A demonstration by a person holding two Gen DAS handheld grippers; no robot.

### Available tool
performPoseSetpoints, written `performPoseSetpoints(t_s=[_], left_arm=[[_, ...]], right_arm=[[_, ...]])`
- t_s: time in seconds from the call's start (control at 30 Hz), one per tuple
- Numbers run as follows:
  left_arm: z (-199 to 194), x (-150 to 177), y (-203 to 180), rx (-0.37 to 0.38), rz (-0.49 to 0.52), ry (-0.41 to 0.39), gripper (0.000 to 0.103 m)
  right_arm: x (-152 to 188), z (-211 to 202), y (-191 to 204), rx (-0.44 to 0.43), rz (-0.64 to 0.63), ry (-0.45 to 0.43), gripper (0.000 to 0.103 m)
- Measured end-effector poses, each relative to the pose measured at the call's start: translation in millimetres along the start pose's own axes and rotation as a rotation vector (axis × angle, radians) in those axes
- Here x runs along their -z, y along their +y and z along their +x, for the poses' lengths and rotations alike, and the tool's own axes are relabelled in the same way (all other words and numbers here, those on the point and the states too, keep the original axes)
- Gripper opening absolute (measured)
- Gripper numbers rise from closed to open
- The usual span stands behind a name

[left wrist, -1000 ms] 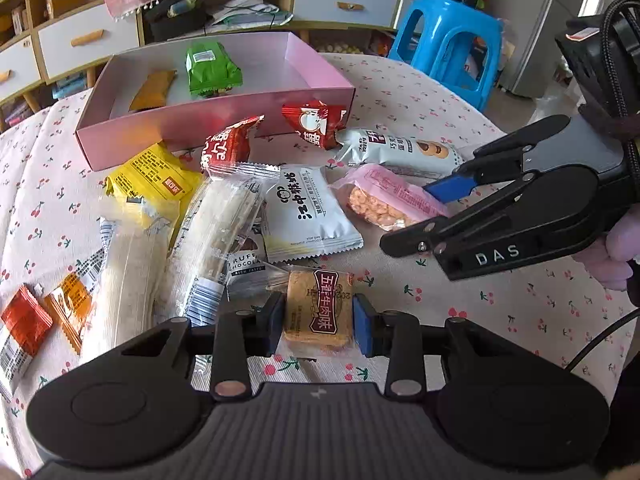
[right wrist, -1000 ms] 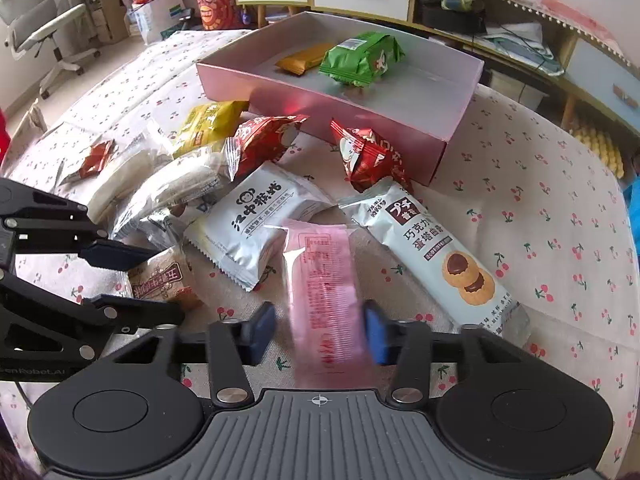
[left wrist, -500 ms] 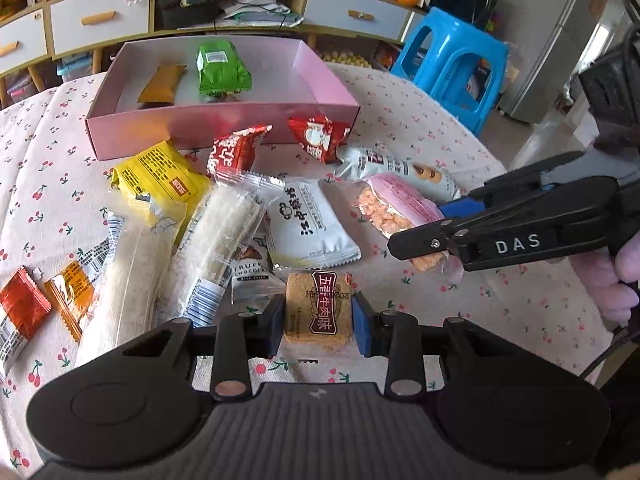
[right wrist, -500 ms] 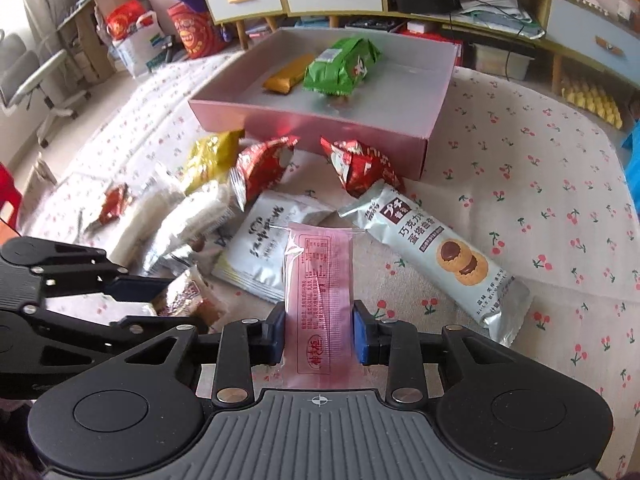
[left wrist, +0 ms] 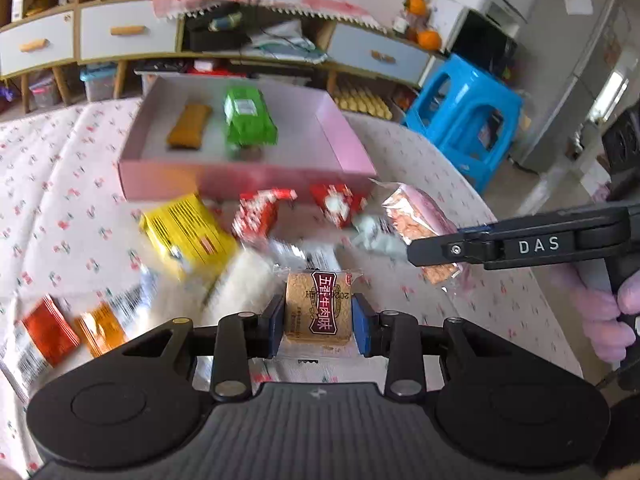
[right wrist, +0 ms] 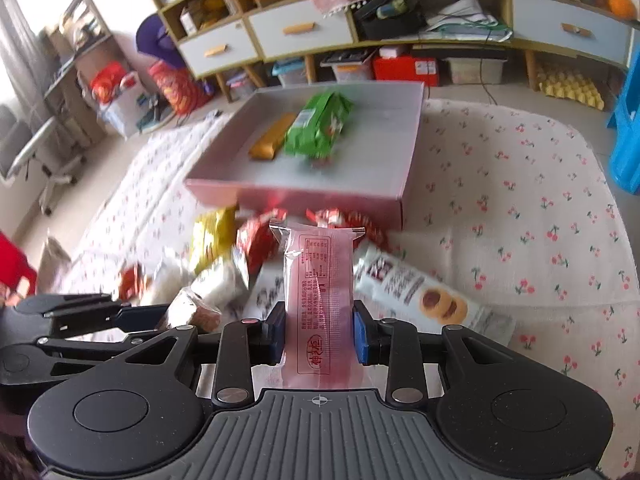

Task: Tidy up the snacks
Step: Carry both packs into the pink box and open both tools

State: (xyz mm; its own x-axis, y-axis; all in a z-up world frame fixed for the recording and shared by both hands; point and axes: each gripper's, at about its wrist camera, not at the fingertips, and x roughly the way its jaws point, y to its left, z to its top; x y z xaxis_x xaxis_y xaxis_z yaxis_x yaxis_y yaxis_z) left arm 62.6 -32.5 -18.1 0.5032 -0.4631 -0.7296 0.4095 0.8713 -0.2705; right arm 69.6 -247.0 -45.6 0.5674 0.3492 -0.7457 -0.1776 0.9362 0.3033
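Note:
My left gripper (left wrist: 319, 326) is shut on a small brown snack packet (left wrist: 318, 308) and holds it above the table. My right gripper (right wrist: 319, 334) is shut on a long pink snack packet (right wrist: 320, 300), also lifted; that packet shows in the left wrist view (left wrist: 420, 224). A pink box (left wrist: 248, 172) at the back of the table holds a green packet (left wrist: 248, 120) and an orange bar (left wrist: 189, 126). The box also shows in the right wrist view (right wrist: 320, 200).
Several loose snacks lie on the cherry-print tablecloth (left wrist: 68, 208) in front of the box: a yellow packet (left wrist: 188, 232), red packets (left wrist: 260, 212), white packets, a cookie packet (right wrist: 432, 300). A blue stool (left wrist: 464, 116) stands right of the table. Cabinets stand behind.
Both grippers have lifted their packets off the table and moved toward the pink box. The right gripper closed on the pink packet a second ago.

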Motion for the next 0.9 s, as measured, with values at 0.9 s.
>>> performPoseSetpoints(t_s=[0.9], left_arm=[[86.5, -126.6, 64.4, -0.285, 0.058, -0.068, 0.032]], right_arm=[[-133.7, 95.4, -40.1, 0.023, 0.157, -0.078, 0.031]])
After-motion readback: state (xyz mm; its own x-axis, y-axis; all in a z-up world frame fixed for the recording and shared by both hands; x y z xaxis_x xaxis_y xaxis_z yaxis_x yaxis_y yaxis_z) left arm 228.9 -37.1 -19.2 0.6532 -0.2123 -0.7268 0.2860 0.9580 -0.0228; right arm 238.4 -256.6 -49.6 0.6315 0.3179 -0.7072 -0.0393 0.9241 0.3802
